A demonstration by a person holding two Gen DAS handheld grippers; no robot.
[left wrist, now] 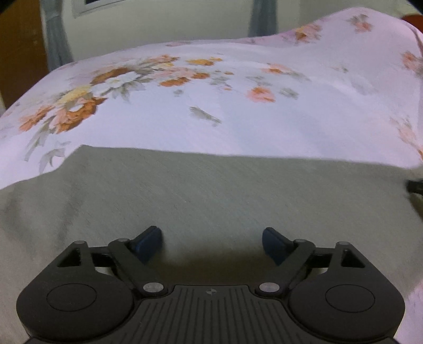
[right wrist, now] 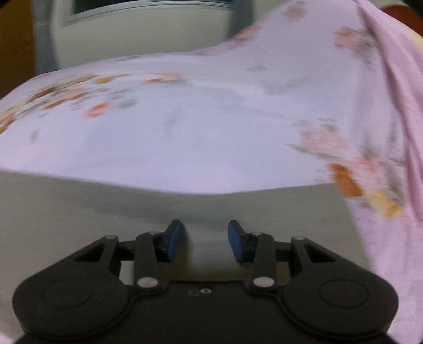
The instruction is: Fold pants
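The pale grey-green woven cloth pants [left wrist: 211,190] are seen spread flat on a bed covered by a light pink sheet printed with orange and yellow flowers [left wrist: 185,105]; the garment fills the near half of both views, its far edge running straight across the sheet.

The left tongs [left wrist: 211,244], black with blue pads, are held wide apart above the cloth, with nothing between the jaws. The right tongs [right wrist: 206,242] are parted more narrowly, and nothing is grasped there either; bare cloth is seen in the gap.

The step in hand is judged to be the taking up of an edge or a pressing-down after a fold. It would be done well if both tongs were lowered to the same edge, well apart from each other, and only the intended layers were pinched, so that the pink sheet beneath is not caught up. The corners should be matched before release.

On the left side soft creases are seen in the cloth. Beyond the bed a pale wall [left wrist: 164,23], grey curtains [left wrist: 56,34] and a framed window [right wrist: 148,8] are visible. A small dark object [left wrist: 415,186] at the right edge cannot be identified. Nothing is seen lying on the pants.
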